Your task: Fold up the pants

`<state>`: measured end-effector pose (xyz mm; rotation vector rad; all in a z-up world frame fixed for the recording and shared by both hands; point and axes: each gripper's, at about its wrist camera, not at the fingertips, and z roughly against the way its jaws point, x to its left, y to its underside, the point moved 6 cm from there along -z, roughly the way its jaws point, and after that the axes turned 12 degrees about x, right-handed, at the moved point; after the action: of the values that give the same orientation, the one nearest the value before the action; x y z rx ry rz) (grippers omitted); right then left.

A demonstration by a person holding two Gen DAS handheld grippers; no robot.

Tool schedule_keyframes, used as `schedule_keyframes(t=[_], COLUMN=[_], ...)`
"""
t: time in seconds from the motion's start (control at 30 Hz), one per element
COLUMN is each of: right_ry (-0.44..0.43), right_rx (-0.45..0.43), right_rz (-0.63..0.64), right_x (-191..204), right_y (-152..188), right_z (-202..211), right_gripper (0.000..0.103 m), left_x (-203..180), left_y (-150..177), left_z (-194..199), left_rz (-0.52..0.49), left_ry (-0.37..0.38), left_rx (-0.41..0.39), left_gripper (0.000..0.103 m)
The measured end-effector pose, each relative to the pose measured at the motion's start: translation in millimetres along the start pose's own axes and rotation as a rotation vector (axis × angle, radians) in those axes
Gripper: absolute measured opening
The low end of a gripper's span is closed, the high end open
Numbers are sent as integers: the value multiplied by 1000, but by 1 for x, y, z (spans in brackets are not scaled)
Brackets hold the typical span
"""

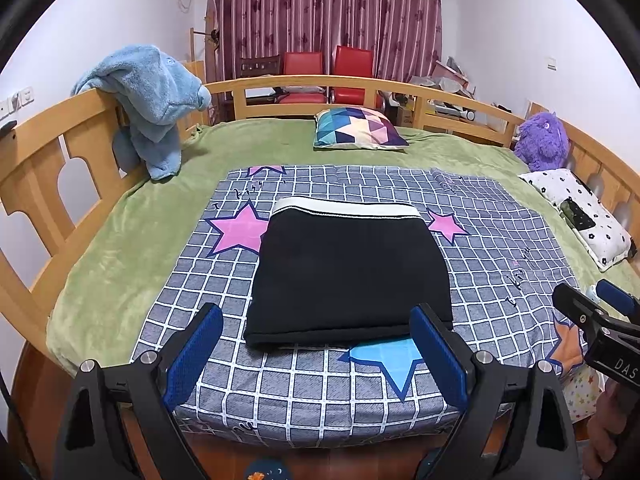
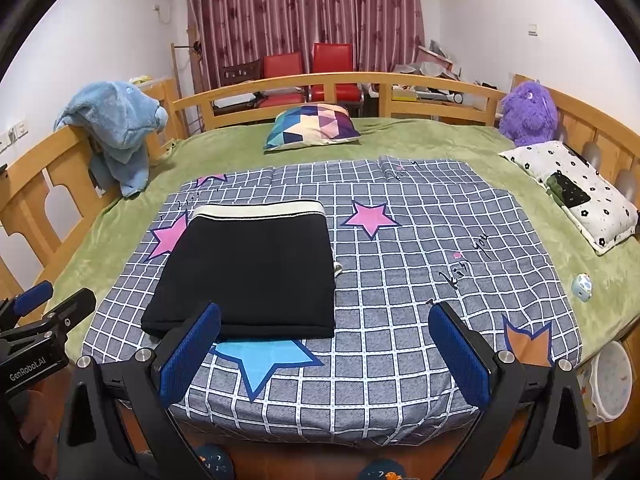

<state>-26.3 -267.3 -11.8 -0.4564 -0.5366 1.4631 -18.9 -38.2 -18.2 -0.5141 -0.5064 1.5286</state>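
Observation:
The black pants (image 1: 348,272) lie folded into a flat rectangle on the grey checked sheet (image 1: 500,248), white waistband at the far edge. They also show in the right wrist view (image 2: 248,268), left of centre. My left gripper (image 1: 316,356) is open and empty, held back at the near edge of the bed, just short of the pants' near fold. My right gripper (image 2: 324,360) is open and empty, to the right of the pants; it shows at the right edge of the left wrist view (image 1: 592,308). The left gripper shows at the left edge of the right wrist view (image 2: 48,308).
The sheet with star prints lies on a green blanket (image 1: 120,248) on a wooden-railed bed (image 1: 40,160). A patterned cushion (image 1: 356,128), a purple plush (image 1: 544,140), a white floral pillow (image 1: 584,216) and a blue plush (image 1: 148,100) sit around the edges. A small toy (image 2: 582,286) lies at right.

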Motion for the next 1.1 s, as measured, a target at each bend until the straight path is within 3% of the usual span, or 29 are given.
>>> schedule_keyframes(t=[1.1], right_ry=[-1], right_rx=[-1], right_rz=[-9], right_x=[2], right_y=[2], right_z=[1], right_gripper=[102], left_x=[0], left_y=[3], left_z=[0], left_rz=[10], left_ry=[1], left_rx=[-6], left_gripper=[95])
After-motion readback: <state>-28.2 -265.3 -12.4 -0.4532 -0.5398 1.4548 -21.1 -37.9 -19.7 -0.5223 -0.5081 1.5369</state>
